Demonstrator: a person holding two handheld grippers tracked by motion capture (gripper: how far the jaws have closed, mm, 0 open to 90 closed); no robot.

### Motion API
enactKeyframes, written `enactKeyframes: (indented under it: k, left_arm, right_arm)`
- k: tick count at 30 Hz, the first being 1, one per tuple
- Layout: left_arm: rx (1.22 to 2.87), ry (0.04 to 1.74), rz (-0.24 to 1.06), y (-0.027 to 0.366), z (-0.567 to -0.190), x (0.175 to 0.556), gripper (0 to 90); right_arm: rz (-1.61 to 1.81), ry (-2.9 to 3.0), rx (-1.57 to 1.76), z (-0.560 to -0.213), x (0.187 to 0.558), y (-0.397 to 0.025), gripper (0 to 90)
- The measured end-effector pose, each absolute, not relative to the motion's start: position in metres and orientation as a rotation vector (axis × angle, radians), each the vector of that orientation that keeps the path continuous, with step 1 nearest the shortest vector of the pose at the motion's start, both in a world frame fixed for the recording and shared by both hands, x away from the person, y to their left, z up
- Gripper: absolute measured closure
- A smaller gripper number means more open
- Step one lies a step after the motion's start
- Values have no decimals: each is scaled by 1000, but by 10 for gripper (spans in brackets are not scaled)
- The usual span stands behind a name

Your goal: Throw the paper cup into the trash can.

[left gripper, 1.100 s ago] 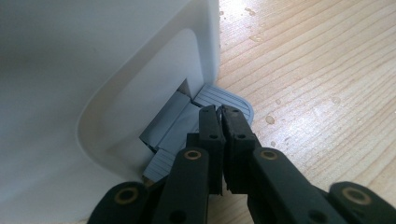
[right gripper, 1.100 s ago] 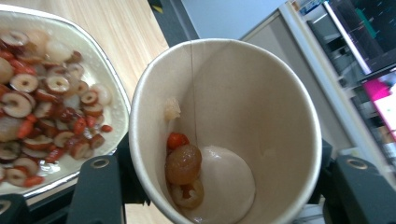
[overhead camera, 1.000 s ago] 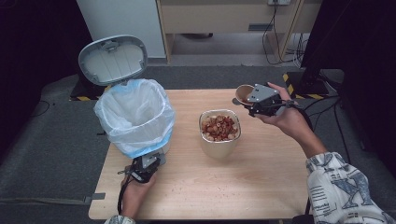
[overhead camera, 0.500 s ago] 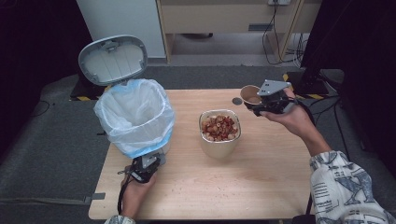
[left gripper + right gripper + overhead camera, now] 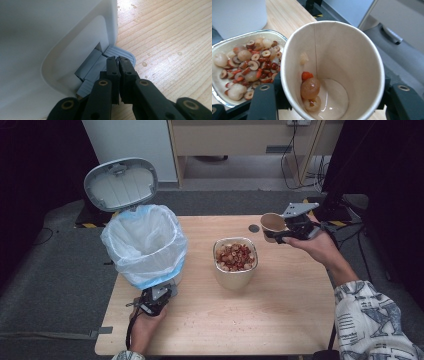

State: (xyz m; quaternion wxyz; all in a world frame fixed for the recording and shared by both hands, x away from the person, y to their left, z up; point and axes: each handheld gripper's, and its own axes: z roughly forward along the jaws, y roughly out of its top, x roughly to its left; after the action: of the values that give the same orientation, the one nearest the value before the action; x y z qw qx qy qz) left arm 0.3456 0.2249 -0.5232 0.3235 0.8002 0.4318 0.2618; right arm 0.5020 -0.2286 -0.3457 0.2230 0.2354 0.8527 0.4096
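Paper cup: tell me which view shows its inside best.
The right gripper view. It looks straight into the paper cup, showing a few fruit pieces and some liquid at the bottom. The high view shows the cup small, from the side, in the right claw. The left gripper view faces the bin's pedal.

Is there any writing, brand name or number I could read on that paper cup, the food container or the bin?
None can be read. The paper cup is plain inside, the food container shows no label, and the white bin with its lid bears no print. The yellow-black floor tape is striped, without words.
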Motion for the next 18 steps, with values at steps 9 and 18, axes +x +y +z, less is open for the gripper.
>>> enactKeyframes:
  k: [9,18]
  left_arm:
    - [2100,1133,687,225,-523,346,866]
    - [2099,1133,686,225,-523,346,866]
  right_arm:
    - [1211,2403,772,-348,506,-238,375]
    - [1278,2412,829,-339,506,-236,375]
